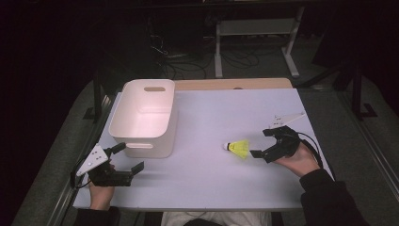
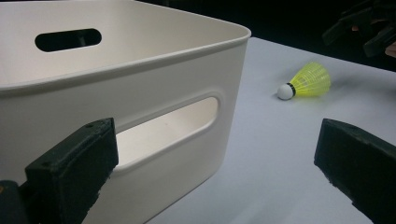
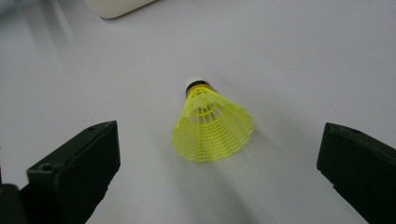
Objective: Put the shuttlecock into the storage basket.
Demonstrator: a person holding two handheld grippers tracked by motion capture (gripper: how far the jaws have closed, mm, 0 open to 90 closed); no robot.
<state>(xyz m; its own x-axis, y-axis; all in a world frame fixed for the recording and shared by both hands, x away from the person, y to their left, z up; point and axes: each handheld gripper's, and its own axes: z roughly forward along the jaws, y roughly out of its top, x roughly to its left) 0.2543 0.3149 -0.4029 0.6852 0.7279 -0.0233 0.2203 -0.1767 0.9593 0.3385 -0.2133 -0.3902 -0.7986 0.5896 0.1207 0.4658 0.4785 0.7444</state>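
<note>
A yellow plastic-skirted shuttlecock with a white rounded cork tip (image 1: 238, 147) lies on its side on the pale lavender worktop (image 1: 211, 188), to the right of the white plastic storage bin with slotted handles (image 1: 143, 117) and well apart from it. The right hand-held gripper (image 1: 263, 143) sits just beside the shuttlecock's flared skirt, its jaws spread wide and nothing between them; in the right gripper view the skirt (image 3: 212, 128) opens toward the camera, centred between the two black jaws but a little ahead of them, with the cork tip pointing away. The left hand-held gripper (image 1: 129, 157) rests near the front corner of the bin, its jaws also apart and empty. This looks like the approach before a pick-up, most likely with the bin as the destination. The next move calls for easing the right gripper forward until the jaws bracket the skirt, then closing gently, since the thin mesh would probably deform or let the shuttlecock roll aside under a hard or off-centre squeeze.
</note>
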